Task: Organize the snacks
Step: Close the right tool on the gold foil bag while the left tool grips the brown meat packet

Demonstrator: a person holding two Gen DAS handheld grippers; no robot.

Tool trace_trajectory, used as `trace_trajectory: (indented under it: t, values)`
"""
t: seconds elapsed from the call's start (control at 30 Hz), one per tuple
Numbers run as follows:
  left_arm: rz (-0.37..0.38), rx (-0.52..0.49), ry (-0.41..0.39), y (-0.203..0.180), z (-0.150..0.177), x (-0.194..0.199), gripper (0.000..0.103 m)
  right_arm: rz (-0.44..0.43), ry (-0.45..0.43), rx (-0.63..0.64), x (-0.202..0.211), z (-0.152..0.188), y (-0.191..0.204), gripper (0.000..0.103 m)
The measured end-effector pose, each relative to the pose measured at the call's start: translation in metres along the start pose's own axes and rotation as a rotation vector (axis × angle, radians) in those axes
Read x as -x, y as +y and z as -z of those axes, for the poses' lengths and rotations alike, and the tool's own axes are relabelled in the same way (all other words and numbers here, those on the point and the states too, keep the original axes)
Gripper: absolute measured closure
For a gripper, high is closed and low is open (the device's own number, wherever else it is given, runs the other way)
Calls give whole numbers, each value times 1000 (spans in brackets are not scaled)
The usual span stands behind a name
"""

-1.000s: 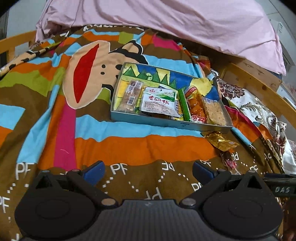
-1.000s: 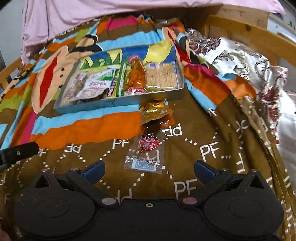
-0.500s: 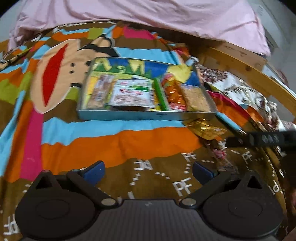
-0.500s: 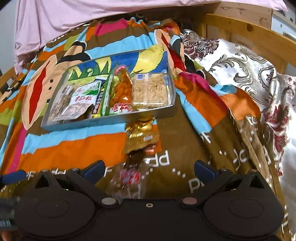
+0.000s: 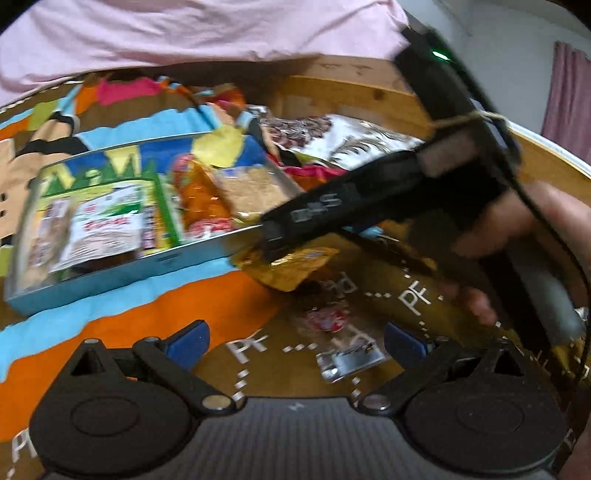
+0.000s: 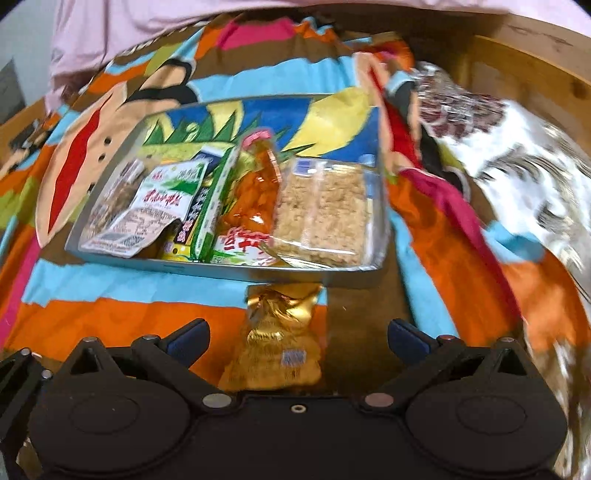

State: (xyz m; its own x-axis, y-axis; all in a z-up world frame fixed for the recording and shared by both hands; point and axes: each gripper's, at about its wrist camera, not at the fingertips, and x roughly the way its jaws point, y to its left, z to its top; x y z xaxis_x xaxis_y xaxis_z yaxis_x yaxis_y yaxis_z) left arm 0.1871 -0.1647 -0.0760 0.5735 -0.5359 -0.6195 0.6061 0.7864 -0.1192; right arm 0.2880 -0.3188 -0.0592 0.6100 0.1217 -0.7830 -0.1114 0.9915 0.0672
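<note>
A shallow metal tray (image 6: pixel 229 273) lies on the bedspread and holds several snack packets, among them a green-and-white bag (image 6: pixel 155 206), an orange bag (image 6: pixel 255 199) and a clear pack of crisp bars (image 6: pixel 325 218). A gold foil packet (image 6: pixel 277 343) lies just in front of the tray, between the spread fingers of my right gripper (image 6: pixel 297 336), which is open. In the left wrist view the right gripper's black finger (image 5: pixel 332 206) reaches over the gold packet (image 5: pixel 291 269). A clear packet with a red logo (image 5: pixel 332 321) lies ahead of my open left gripper (image 5: pixel 295 338).
A bright striped cartoon bedspread (image 6: pixel 110 317) covers the bed. A pink pillow (image 5: pixel 184 33) lies at the far end. A patterned satin quilt (image 6: pixel 517 158) and the wooden bed rail (image 5: pixel 369 96) are on the right. A hand (image 5: pixel 517 236) holds the right gripper.
The right gripper has moved forward past the clear packet, and the gold packet now sits between its fingers. The left gripper has swung right, bringing the right gripper and hand into its view.
</note>
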Motion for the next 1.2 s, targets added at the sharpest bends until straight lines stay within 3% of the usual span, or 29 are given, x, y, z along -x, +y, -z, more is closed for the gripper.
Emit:
trace_trajectory:
  t: [0.17,0.27,0.4,0.57,0.63,0.87,1.2]
  values:
    - [44,4,15,-2,-3,-19,2,-17,31,61,-23,-11,12,6]
    - [53,2,17,-2,-5,-26,9,8,58,75,-33,-14,17,12]
    - [78,6,42,-2,-4,-33,19,14,80,82,-39,-12,16,27]
    - [56,-5,85,-7,-4,-44,24,13,86,59,-40,-11,11,35]
    - [56,0,97,-6,-8,-50,27,11,85,64,-39,-12,11,45]
    - [76,43,103,3,-9,-49,44,-14,90,37,-36,-14,2,50]
    - [67,108,126,24,-5,-38,50,-21,79,-129,-14,-1,-37,51]
